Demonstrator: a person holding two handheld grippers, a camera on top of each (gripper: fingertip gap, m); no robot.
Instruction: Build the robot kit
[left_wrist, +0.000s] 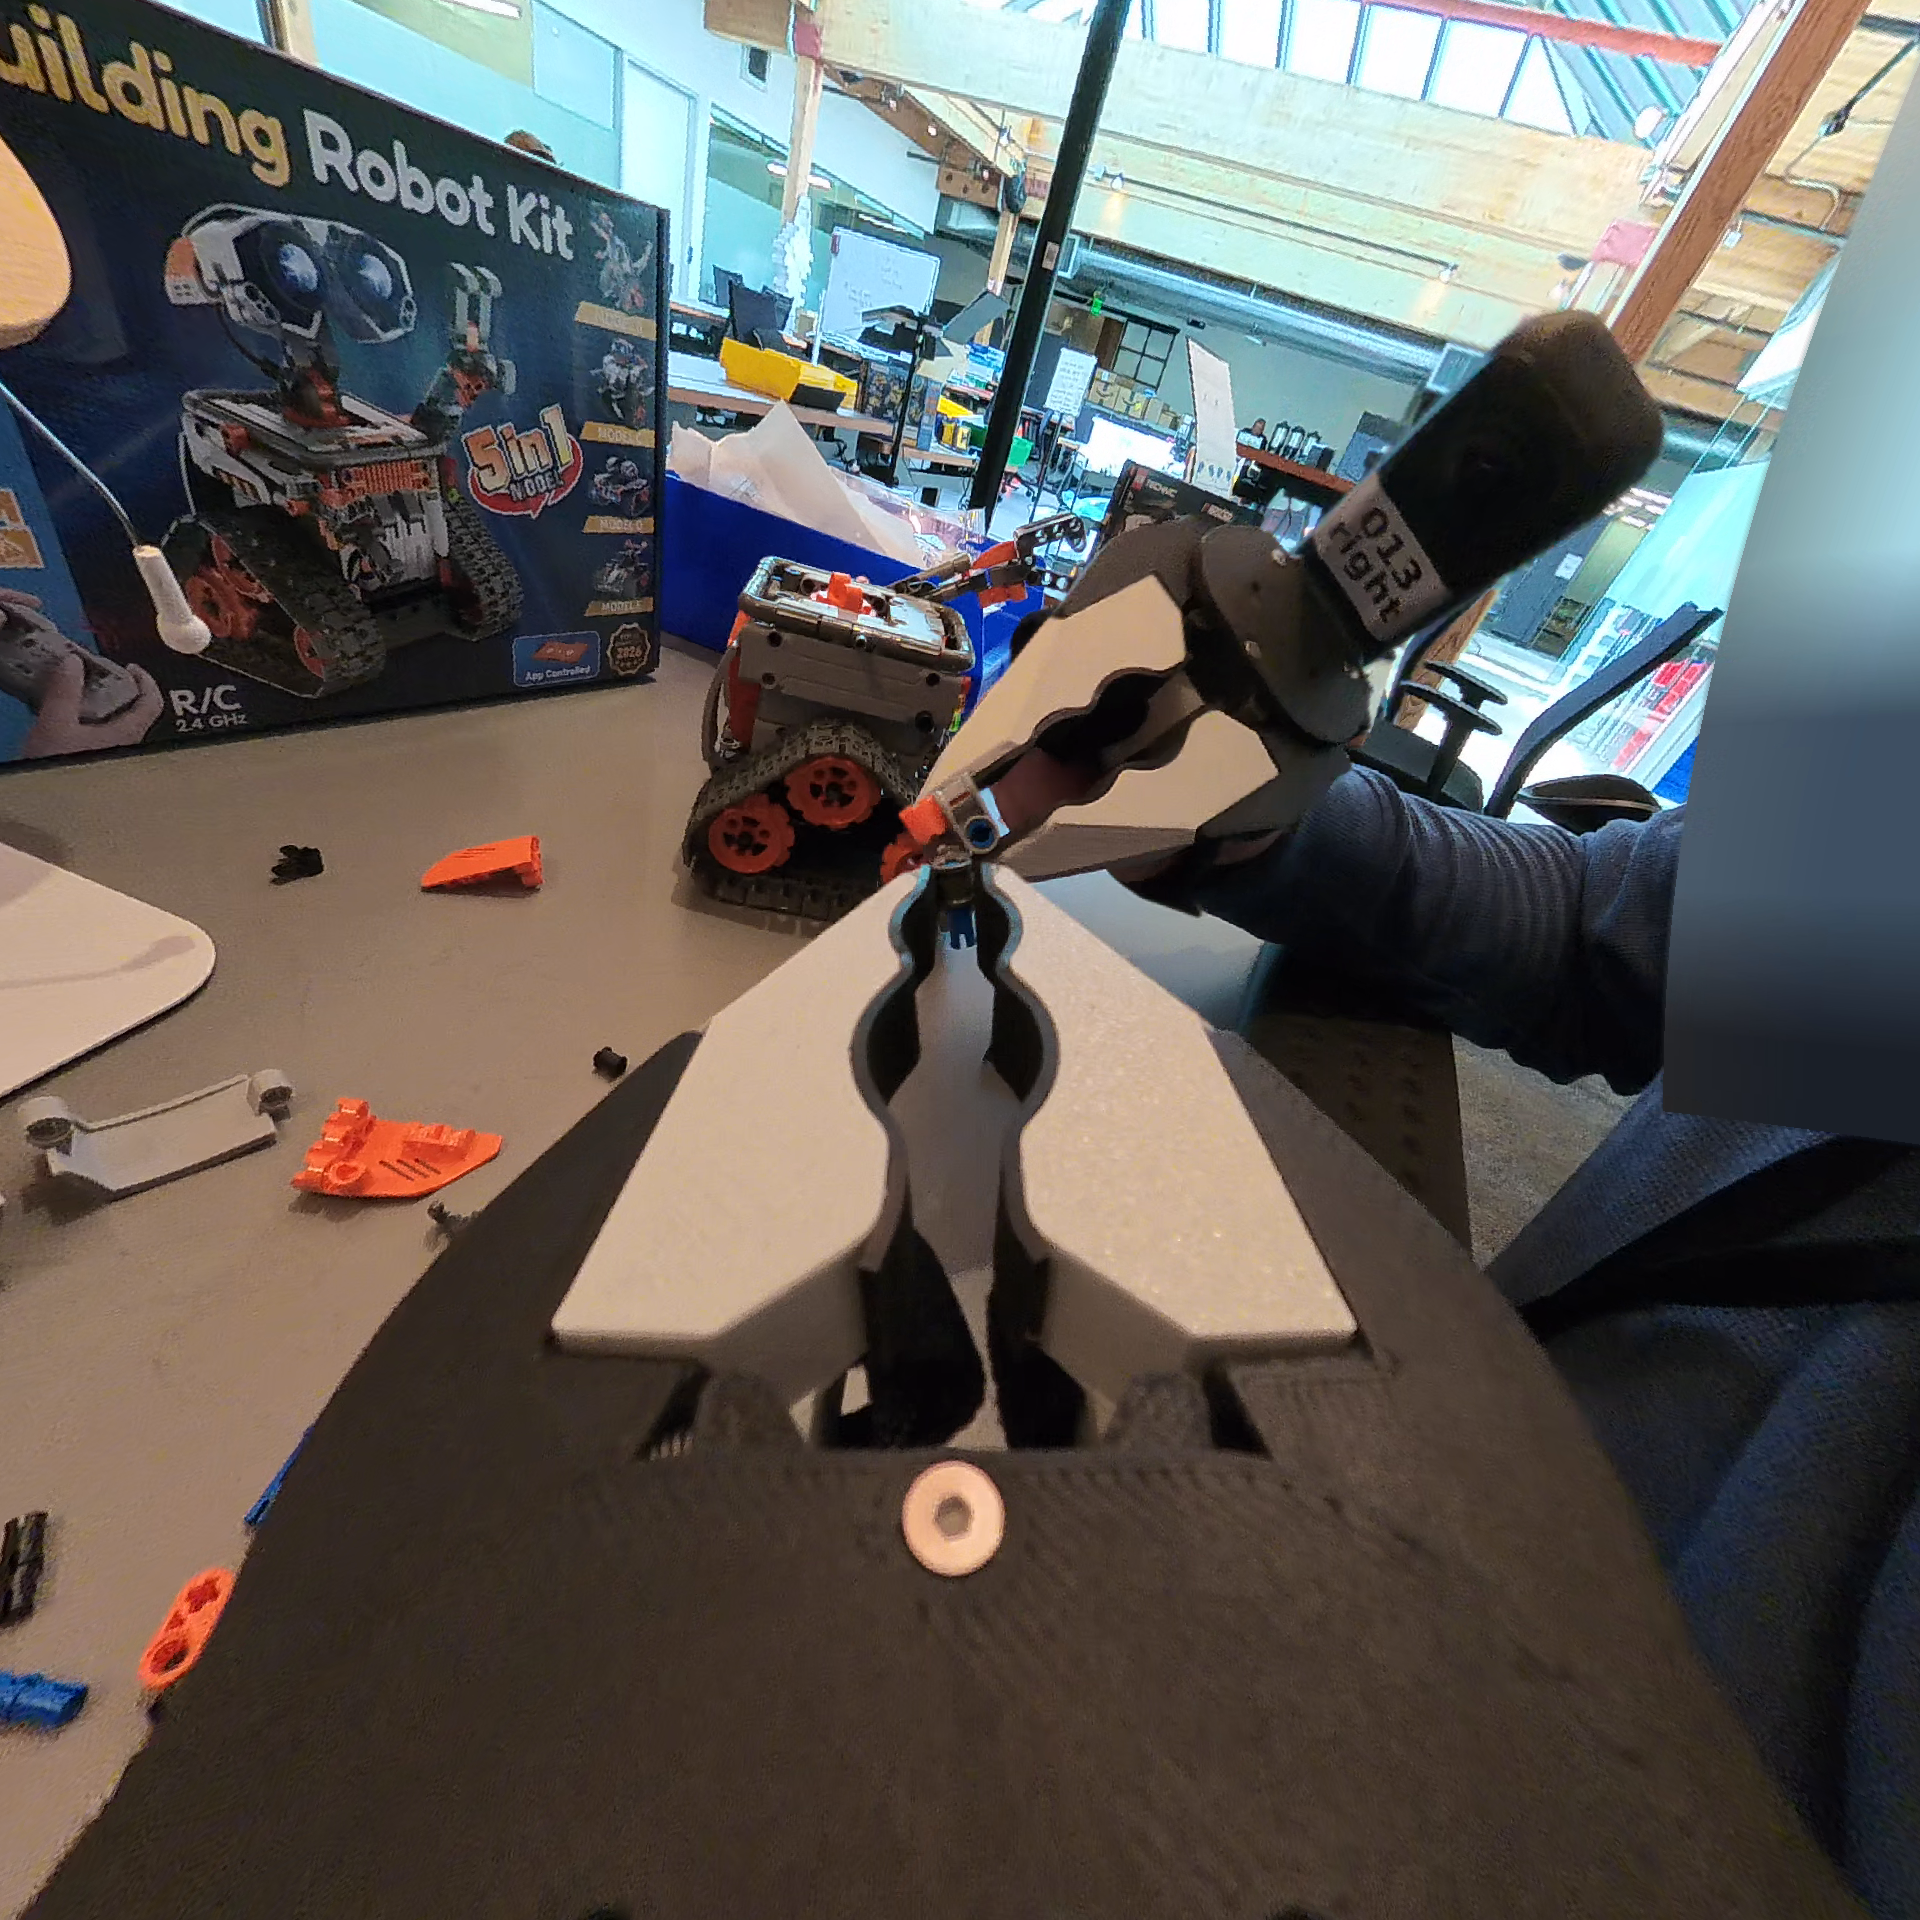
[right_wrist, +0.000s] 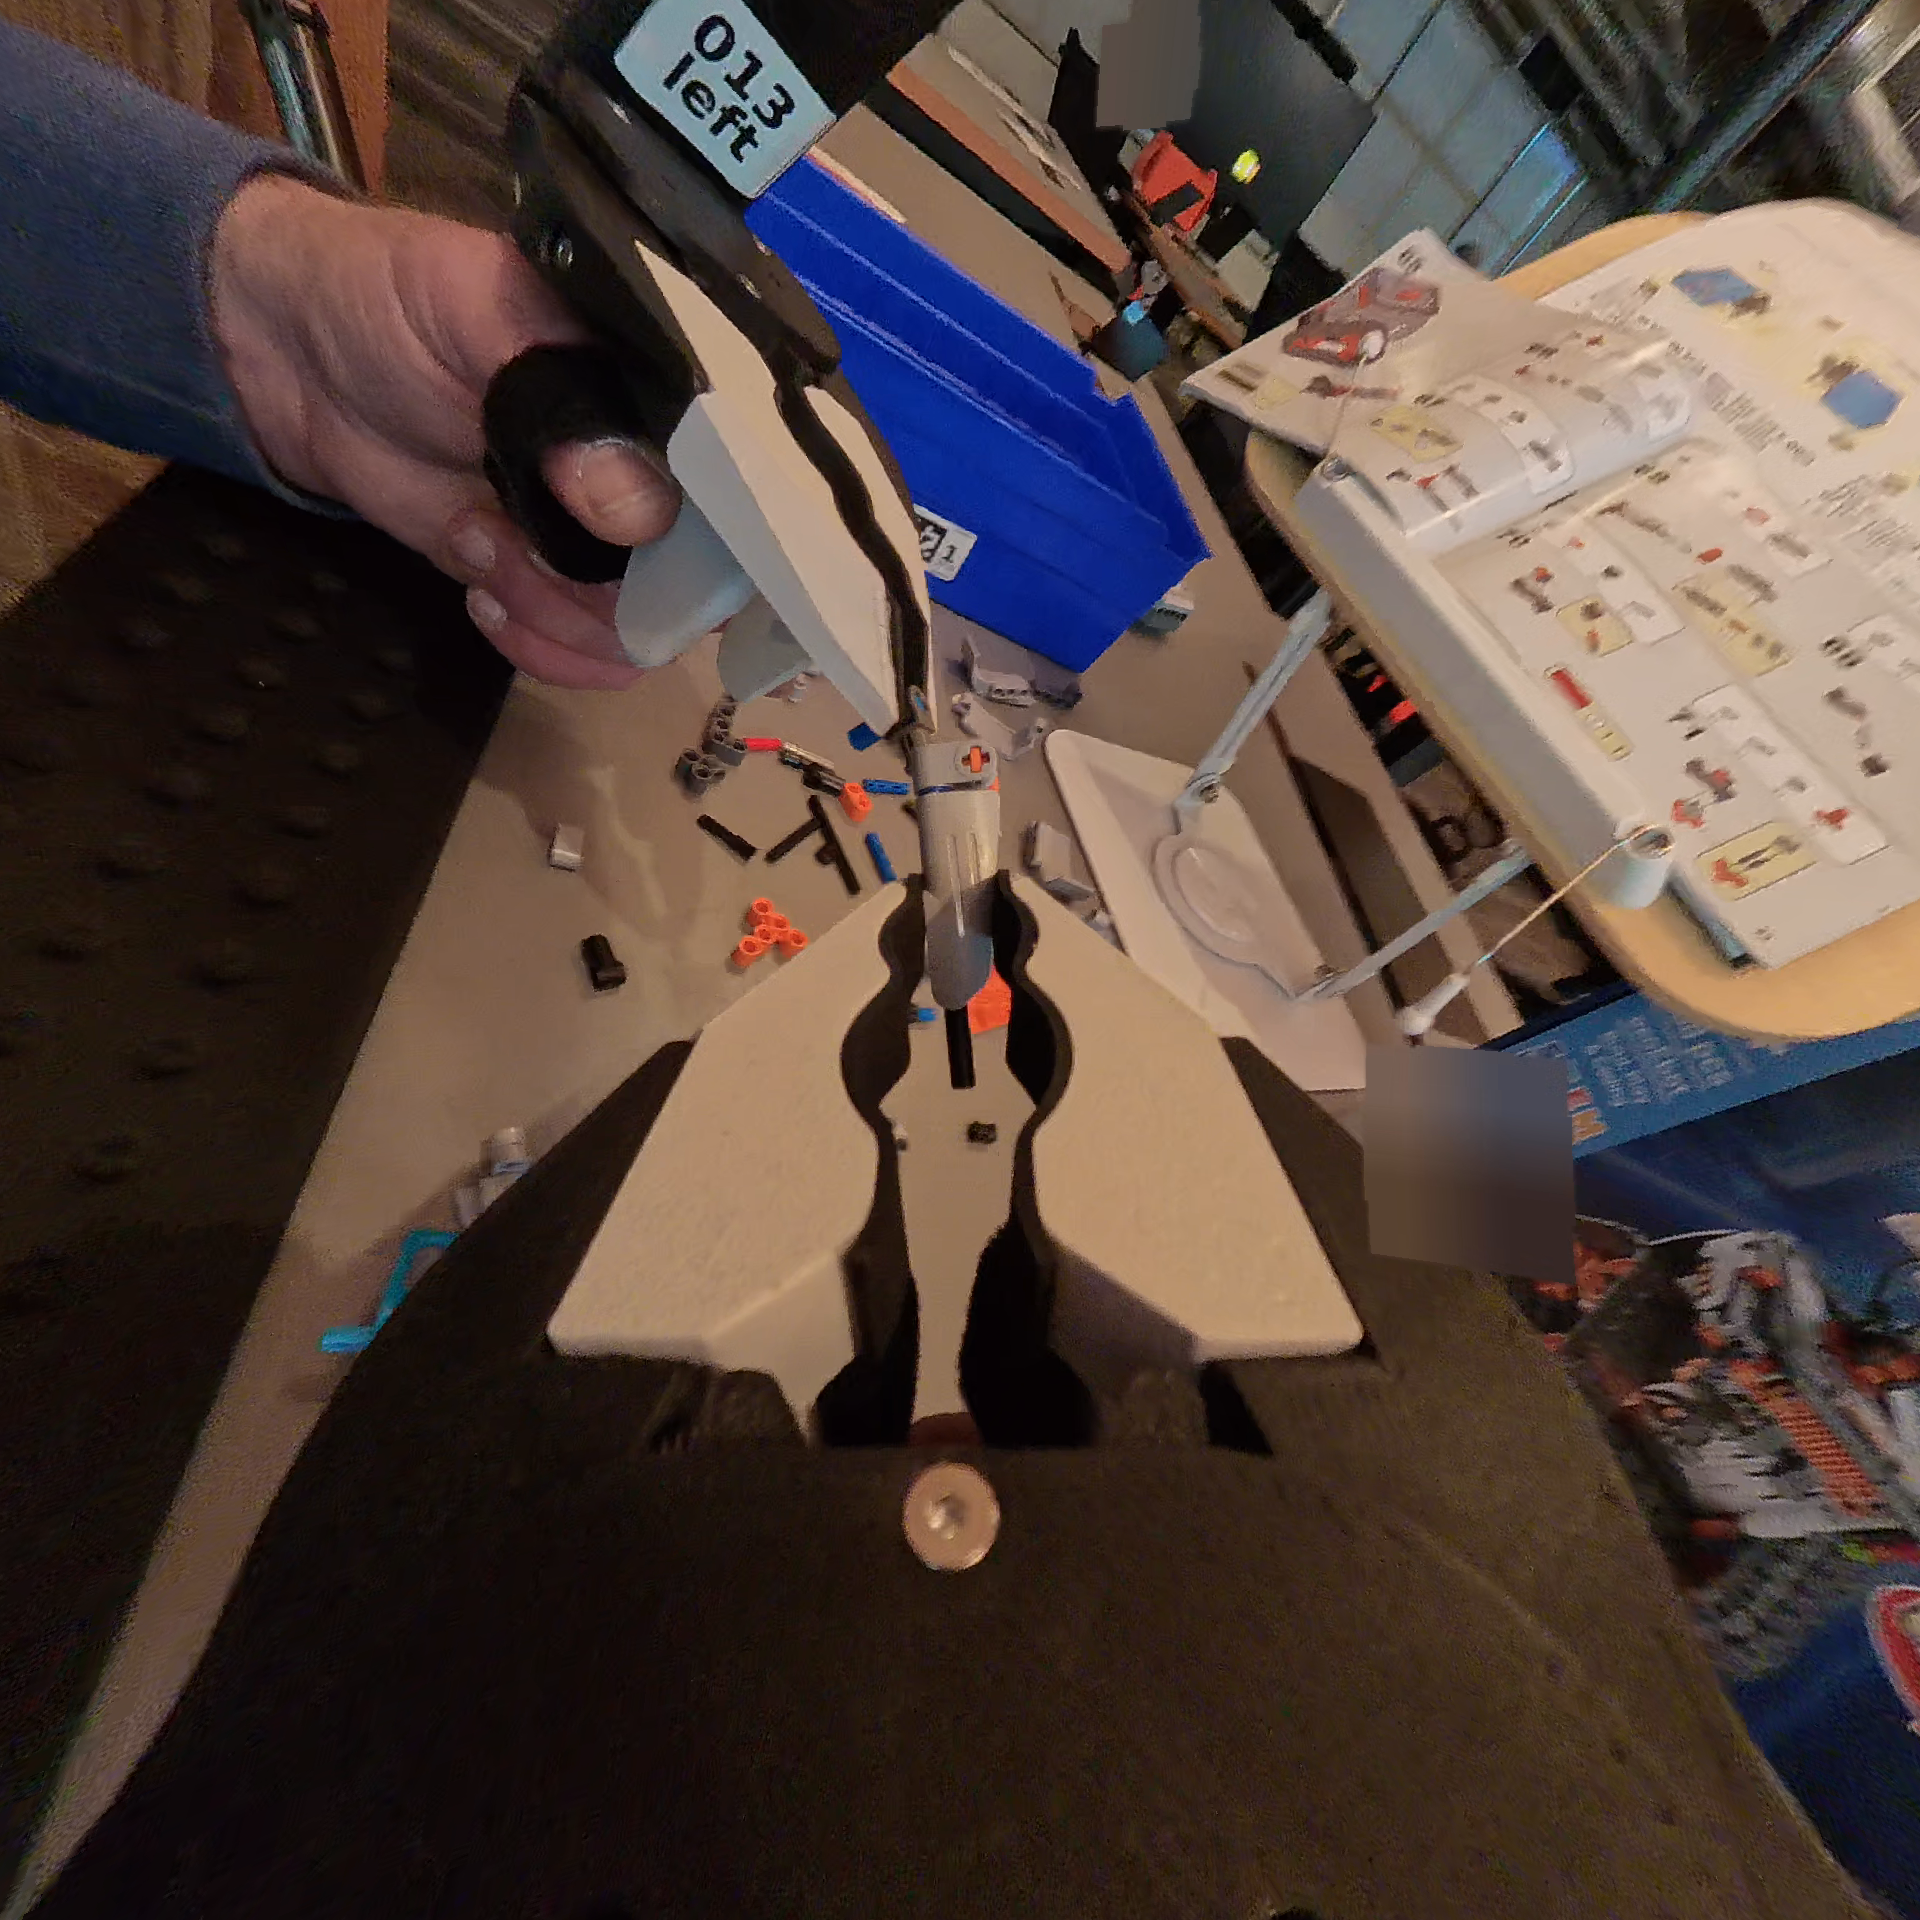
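Each wrist camera looks along own tongs, close, facing the other; shared: grey table (left_wrist: 436, 966).

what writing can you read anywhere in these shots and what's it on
I won't quote writing; only where it stands.
Blue toy box: large clear print.
Right hand-held gripper: white label, clear.
Left hand-held gripper: white label, clear.
Blue bin: small sticker, partly hidden.
Open instruction booklet: too blurred.
Far whiteboard: too small.
Held grey brick piece and small dark piece: none seen.
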